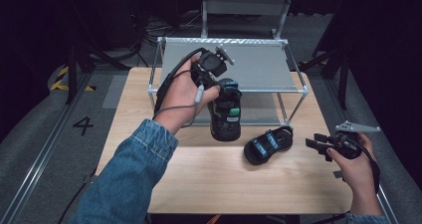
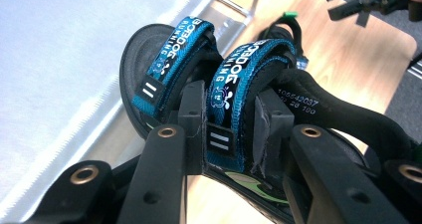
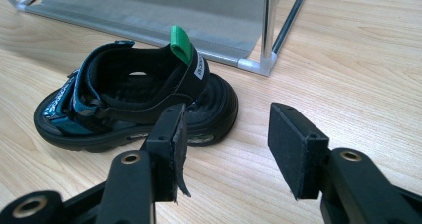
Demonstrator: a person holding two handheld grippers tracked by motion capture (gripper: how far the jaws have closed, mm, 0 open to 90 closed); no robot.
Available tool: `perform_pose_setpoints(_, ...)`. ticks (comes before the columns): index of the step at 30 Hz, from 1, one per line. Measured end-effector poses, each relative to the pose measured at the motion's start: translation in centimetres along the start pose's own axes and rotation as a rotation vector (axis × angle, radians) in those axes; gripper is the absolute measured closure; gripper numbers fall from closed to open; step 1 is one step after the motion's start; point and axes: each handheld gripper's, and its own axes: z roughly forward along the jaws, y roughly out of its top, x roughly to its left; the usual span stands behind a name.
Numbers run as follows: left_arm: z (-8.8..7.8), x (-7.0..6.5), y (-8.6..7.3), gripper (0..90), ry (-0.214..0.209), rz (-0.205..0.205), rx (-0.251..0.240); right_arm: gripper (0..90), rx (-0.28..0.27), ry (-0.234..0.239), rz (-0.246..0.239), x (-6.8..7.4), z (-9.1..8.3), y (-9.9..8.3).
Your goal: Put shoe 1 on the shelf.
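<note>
While the left gripper (image 2: 229,129) clamps the blue strap (image 2: 230,92) lettered "BOBDOG" on the lifted sandal (image 1: 226,115), just in front of the metal rack (image 1: 303,89), the second sandal (image 3: 134,104) lies on the table (image 1: 209,179), and the right gripper (image 3: 226,139) gapes empty beside its heel.

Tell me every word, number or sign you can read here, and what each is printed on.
"4": painted on the floor left of the table.
"106542037" with a partly legible line below it: inside the heel strap of the sandal held in the left gripper.
Blue straps' white lettering: upside down, not surely readable.
White tag on the other sandal: too small.
</note>
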Motion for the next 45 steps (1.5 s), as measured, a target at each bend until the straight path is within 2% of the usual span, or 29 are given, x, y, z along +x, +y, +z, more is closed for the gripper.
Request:
perform_pose_setpoints(11,-0.7,2.5,1.5,70.9,0.026,-0.022,-0.035,50.8,0.004,0.003,0.006,-0.1,0.1,-0.1)
perform_pose_setpoints(18,-0.4,4.1,2.3,70.7,0.044,-0.010,-0.049,51.0,0.003,0.001,0.013,-0.3,-0.2,-0.3)
perform_pose_setpoints(19,-0.2,4.9,2.5,70.6,0.049,0.003,-0.065,51.0,0.003,0.000,0.014,-0.3,-0.2,-0.4)
perform_pose_setpoints(20,-0.2,4.9,2.5,70.6,0.049,0.003,-0.065,51.0,0.001,0.001,0.014,-0.4,-0.2,-0.4)
perform_pose_setpoints(22,0.0,5.7,2.5,70.6,0.045,-0.007,-0.090,51.0,0.002,0.001,0.018,-0.4,-0.2,-0.5)
perform_pose_setpoints(27,1.0,7.6,2.7,70.6,0.035,-0.020,-0.100,51.1,0.008,0.004,0.033,-0.7,-0.1,-0.6)
perform_pose_setpoints(30,1.8,8.7,2.8,70.6,0.030,-0.026,-0.082,51.4,0.005,0.003,0.031,-0.7,-0.2,-0.7)
perform_pose_setpoints(37,3.4,10.4,3.3,70.5,0.052,-0.015,-0.064,52.2,-0.010,-0.001,0.022,-0.7,-0.5,-0.6)
perform_pose_setpoints(42,4.4,10.8,3.7,70.3,0.058,-0.025,-0.029,52.2,-0.009,-0.005,0.019,-0.8,-0.4,-0.6)
perform_pose_setpoints(45,4.7,11.0,3.8,70.3,0.067,-0.033,-0.024,52.2,-0.007,-0.004,0.022,-0.6,-0.4,-0.6)
